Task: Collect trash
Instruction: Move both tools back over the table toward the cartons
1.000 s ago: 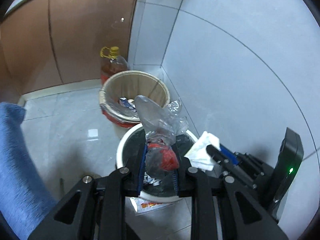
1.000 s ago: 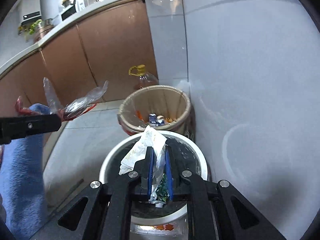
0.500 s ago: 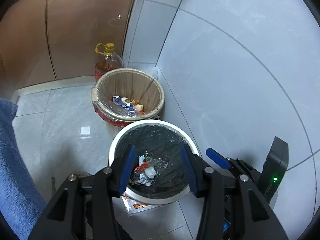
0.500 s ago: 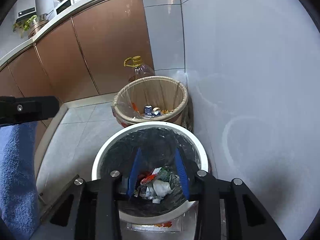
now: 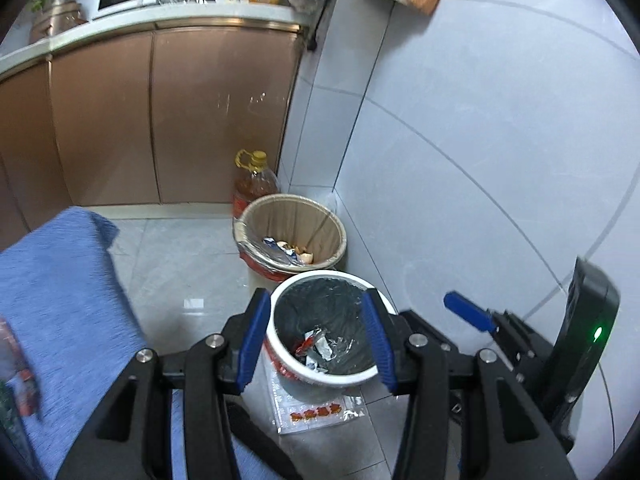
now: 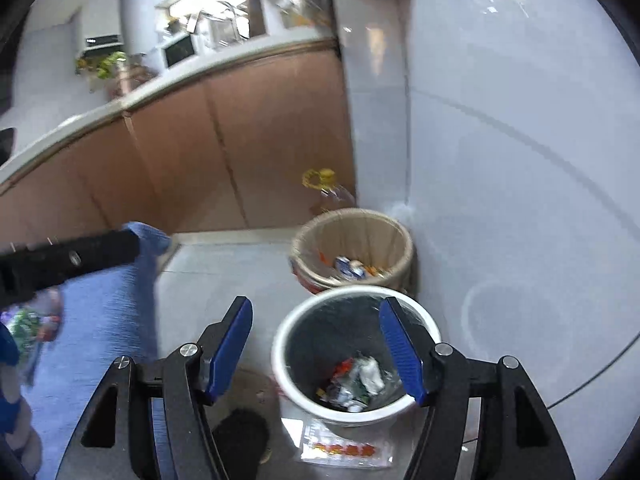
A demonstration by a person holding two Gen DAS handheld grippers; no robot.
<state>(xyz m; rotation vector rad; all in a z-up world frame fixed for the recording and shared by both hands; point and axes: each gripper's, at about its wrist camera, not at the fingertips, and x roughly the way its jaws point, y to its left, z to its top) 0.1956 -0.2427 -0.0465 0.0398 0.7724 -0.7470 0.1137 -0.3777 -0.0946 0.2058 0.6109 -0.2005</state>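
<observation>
A white bin with a black liner [image 5: 316,376] [image 6: 288,376] stands on the floor by the wall, with wrappers and crumpled paper [image 5: 320,348] [image 6: 356,380] lying inside. My left gripper [image 5: 316,336] is open and empty above it. My right gripper [image 6: 316,344] is open and empty, also above the bin; it also shows at the right of the left wrist view [image 5: 468,312]. A clear wrapper with red print [image 5: 320,410] [image 6: 344,446] lies on the floor in front of the bin.
A tan bin with a liner [image 5: 336,224] [image 6: 400,236] holds scraps behind the white bin. An oil bottle [image 5: 254,184] stands in the corner by brown cabinets [image 5: 160,120]. A blue cloth-covered surface [image 5: 52,300] [image 6: 96,320] is at the left. Tiled wall [image 5: 480,160] is at the right.
A second ago each gripper held trash over the white bin: left a plastic wrapper, right a tissue. Both opened, the trash fell in, and both have pulled up and back.
</observation>
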